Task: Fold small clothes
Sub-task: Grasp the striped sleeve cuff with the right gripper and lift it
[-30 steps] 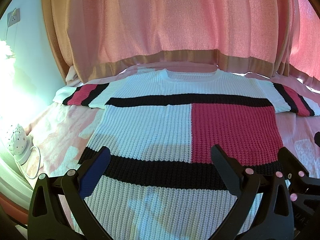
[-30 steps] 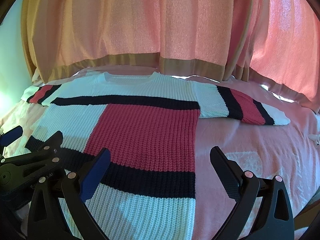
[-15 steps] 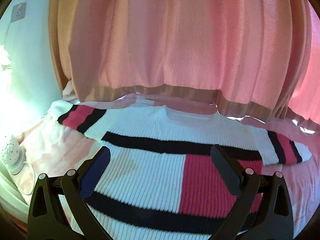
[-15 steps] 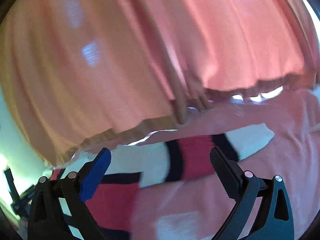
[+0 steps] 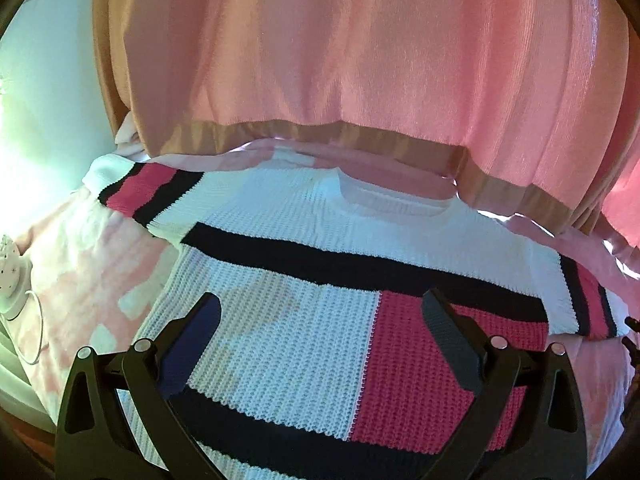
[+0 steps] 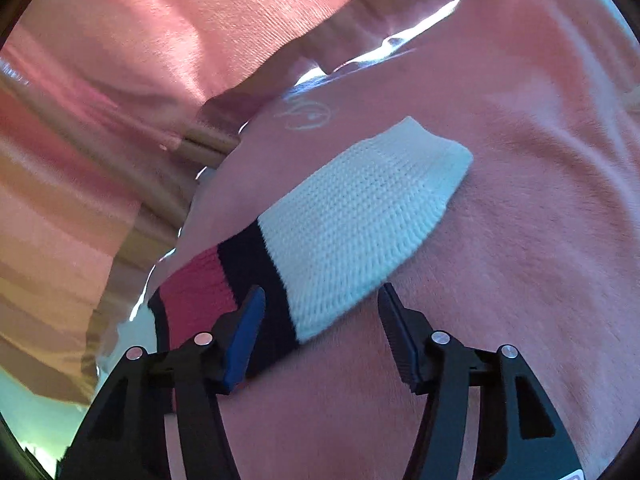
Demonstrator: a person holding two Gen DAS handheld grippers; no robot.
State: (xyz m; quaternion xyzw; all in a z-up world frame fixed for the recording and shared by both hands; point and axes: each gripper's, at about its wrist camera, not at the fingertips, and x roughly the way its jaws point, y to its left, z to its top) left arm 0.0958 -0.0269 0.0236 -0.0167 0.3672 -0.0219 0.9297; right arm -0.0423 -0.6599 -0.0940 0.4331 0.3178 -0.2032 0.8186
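A knitted sweater (image 5: pixel 304 344) in white, black and pink blocks lies flat on a pink bed, neck toward the curtain. My left gripper (image 5: pixel 320 344) is open and empty, hovering over the sweater's chest. In the right wrist view the sweater's right sleeve (image 6: pixel 360 216), with a white cuff and black and pink stripes, lies on the pink sheet. My right gripper (image 6: pixel 320 328) is open, its fingers straddling the lower edge of the sleeve near the black stripe; whether they touch it I cannot tell.
A pink curtain (image 5: pixel 360 60) with a tan hem hangs over the far edge of the bed. A white dotted object (image 5: pixel 10 268) with a cord sits at the bed's left edge. Pink sheet (image 6: pixel 520 240) lies right of the sleeve.
My right gripper swung right and came down close over the right sleeve, its jaws now narrower. My left gripper moved forward from the hem to over the sweater's chest.
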